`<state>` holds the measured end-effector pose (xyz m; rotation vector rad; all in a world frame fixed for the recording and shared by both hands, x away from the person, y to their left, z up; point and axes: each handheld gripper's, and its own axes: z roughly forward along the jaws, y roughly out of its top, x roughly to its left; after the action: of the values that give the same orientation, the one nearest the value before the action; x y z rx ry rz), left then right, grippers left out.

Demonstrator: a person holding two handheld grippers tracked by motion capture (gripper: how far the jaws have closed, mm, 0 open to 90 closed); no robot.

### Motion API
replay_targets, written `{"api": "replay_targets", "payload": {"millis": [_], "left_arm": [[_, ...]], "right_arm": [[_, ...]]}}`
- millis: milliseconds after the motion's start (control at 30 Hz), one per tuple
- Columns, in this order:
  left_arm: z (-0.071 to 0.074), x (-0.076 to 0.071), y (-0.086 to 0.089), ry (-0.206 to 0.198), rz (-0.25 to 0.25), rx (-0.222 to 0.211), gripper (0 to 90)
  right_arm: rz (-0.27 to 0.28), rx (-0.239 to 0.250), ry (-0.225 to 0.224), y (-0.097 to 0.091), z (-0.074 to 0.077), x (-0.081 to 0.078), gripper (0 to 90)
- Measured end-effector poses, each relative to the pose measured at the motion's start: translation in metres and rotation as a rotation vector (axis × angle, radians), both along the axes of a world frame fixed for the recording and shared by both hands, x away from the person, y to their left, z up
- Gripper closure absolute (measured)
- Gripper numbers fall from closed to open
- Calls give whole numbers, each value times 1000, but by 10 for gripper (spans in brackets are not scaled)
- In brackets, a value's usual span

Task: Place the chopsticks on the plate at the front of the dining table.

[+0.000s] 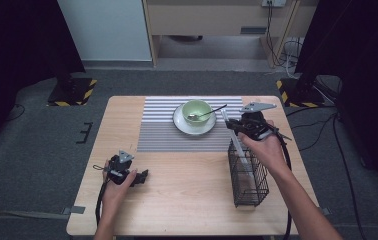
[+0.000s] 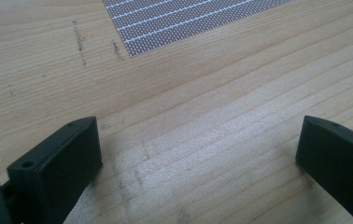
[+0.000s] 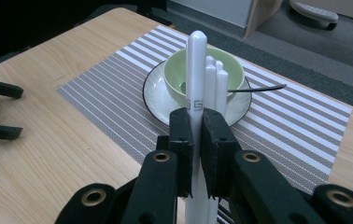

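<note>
At a wooden table, the right gripper clamps one white chopstick standing in a wire basket, its lower end hidden; the left gripper rests wide open, empty, on bare wood.

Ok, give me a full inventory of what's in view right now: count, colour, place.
Chopsticks: several, white, upright in the wire basket, one clamped by the right gripper.
Wire basket: one, black, near right of the table.
Bowl: one, pale green, on the saucer.
Saucer: one, white, on the placemat.
Spoon: one, dark handle, resting in the bowl.
Placemat: one, grey-and-white striped, far middle of the table.
Table: one, light wood.
Left gripper: black, open, over bare table.
Right gripper: black, shut on a chopstick.
</note>
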<state>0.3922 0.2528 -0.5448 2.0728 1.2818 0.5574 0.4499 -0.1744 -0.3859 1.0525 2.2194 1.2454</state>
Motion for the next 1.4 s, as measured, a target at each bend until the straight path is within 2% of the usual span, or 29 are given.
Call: {"api": "replay_targets", "payload": {"millis": [233, 500, 633, 733, 1000, 1267, 1400], "left_arm": [[0, 0, 0, 0, 0, 0, 0], [0, 0, 0, 0, 0, 0, 0], [0, 0, 0, 0, 0, 0, 0], [0, 0, 0, 0, 0, 0, 0], [0, 0, 0, 0, 0, 0, 0], [0, 0, 0, -2, 0, -1, 0], [0, 0, 0, -2, 4, 2, 0]], "right_arm": [[15, 21, 7, 0, 4, 5, 838], [36, 55, 1, -2, 18, 8, 840], [39, 86, -7, -7, 24, 7, 841], [41, 132, -11, -14, 29, 5, 841], [36, 182, -31, -28, 37, 1, 842], [32, 270, -51, -43, 45, 0, 842], [27, 285, -55, -48, 46, 1, 842]]}}
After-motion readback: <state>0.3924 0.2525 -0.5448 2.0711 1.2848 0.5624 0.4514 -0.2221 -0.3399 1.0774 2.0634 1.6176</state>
